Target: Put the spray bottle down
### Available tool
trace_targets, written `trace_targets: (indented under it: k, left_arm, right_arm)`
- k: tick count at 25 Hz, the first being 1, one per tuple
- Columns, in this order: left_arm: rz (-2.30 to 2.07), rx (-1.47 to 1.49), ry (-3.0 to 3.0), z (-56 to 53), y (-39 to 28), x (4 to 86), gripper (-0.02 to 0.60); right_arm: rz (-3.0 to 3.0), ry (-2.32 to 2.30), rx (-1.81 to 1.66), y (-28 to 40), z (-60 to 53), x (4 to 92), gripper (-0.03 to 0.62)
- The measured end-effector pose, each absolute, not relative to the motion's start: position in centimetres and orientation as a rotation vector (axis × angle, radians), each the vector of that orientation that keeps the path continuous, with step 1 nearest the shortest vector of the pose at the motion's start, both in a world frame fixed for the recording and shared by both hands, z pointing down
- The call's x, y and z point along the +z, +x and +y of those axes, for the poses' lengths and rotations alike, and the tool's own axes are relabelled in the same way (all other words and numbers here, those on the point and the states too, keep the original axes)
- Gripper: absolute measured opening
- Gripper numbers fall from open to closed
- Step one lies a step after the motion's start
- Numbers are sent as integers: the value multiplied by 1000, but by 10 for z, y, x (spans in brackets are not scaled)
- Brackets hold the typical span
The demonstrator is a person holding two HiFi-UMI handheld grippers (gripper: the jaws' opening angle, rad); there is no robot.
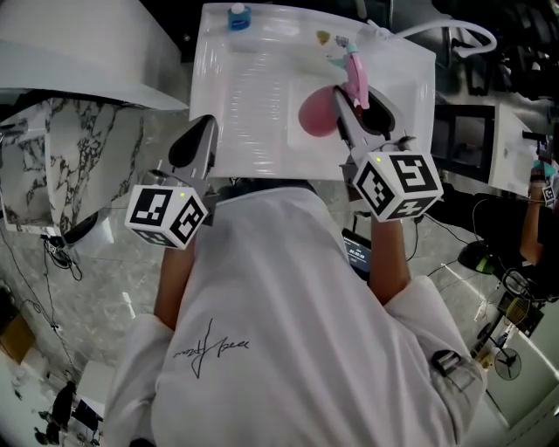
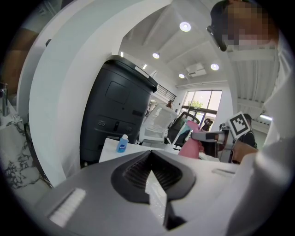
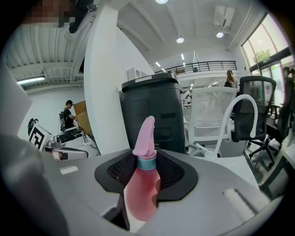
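A pink spray bottle [image 1: 316, 113] with a teal collar and a pink head hangs over the white table [image 1: 253, 96], right of its middle. My right gripper [image 1: 358, 109] is shut on the bottle's body. In the right gripper view the bottle [image 3: 140, 193] stands upright between the dark pads, its head rising above them. My left gripper [image 1: 196, 140] is at the table's near left edge, shut, with nothing in it [image 2: 150, 159]. From the left gripper view the pink bottle [image 2: 189, 147] shows far right, in the other gripper.
A small blue-capped bottle [image 1: 238, 16] stands at the table's far edge, left of middle. A tall black bin [image 3: 154, 110] and a white chair [image 3: 212, 115] stand beyond the table. A marble-patterned surface [image 1: 79, 166] lies to the left.
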State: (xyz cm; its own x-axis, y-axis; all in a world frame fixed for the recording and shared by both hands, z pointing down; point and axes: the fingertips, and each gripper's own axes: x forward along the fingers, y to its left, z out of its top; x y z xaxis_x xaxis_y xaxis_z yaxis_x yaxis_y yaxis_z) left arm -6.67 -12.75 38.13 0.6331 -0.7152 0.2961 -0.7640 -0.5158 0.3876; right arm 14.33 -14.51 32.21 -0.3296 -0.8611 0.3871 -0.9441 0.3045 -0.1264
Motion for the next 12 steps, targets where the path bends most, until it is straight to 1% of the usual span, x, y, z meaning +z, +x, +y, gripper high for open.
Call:
trace_targets:
  k: [12]
  left_arm:
    - [-1165, 157, 2342, -134, -72, 389, 51]
  right_arm:
    - [-2326, 1607, 514, 138, -165, 330, 129]
